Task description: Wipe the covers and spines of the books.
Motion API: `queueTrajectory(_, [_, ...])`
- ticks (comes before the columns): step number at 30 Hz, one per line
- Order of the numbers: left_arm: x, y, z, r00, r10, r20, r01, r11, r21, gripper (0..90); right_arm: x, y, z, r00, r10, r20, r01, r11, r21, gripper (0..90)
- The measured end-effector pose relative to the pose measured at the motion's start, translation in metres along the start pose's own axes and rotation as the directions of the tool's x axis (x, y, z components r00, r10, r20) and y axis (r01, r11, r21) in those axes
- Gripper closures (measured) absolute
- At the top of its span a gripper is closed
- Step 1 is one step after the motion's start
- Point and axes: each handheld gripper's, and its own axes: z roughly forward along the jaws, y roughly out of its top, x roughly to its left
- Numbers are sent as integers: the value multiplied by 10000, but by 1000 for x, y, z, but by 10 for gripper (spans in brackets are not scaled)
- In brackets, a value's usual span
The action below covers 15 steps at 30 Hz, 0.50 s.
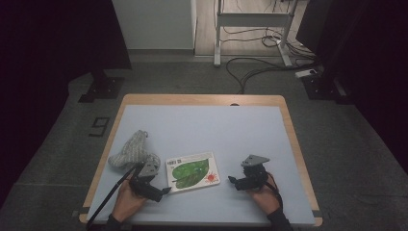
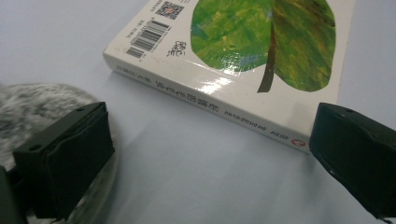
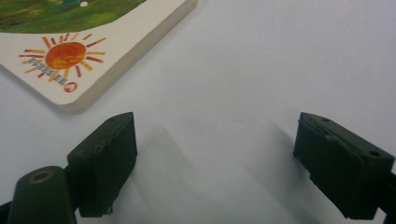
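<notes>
Book [image 1: 192,171] flat near table's [image 1: 202,125] front edge, between both grippers, long axis left-right. Left gripper [image 1: 166,191] spread wide, jaws facing spine, nearly touching, so nearer. Right gripper [image 1: 232,180] also spread, empty, further off sun corner.

The far half of the counter [image 1: 202,120] lies bare, open to any reach. Near the front, the board book [image 1: 193,172] lies flat between the two claws, with open surface to its right, ahead of the right claw [image 1: 233,181]. On the left, a grey knitted bundle [image 1: 132,150] crowds just beside the left claw [image 1: 165,191], leaving a narrow gap to the book's spine.
</notes>
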Motion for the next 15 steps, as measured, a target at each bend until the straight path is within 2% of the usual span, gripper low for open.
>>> queueTrajectory(7, [-6, 5, 8, 9995, -9, 324, 12, 9999, -111, 0, 0, 0, 0, 10000, 29, -3, -29, 10000, 5, 126])
queueTrajectory(11, [-9, 7, 14, 9978, -79, 655, 92, 9998, -203, 0, 0, 0, 0, 10000, 48, -42, -48, 10000, 8, 127])
queueTrajectory(15, [-10, 9, 18, 9956, -156, 926, 179, 9996, -237, 0, -2, 0, -1, 9996, 244, -132, -245, 9997, -82, 130])
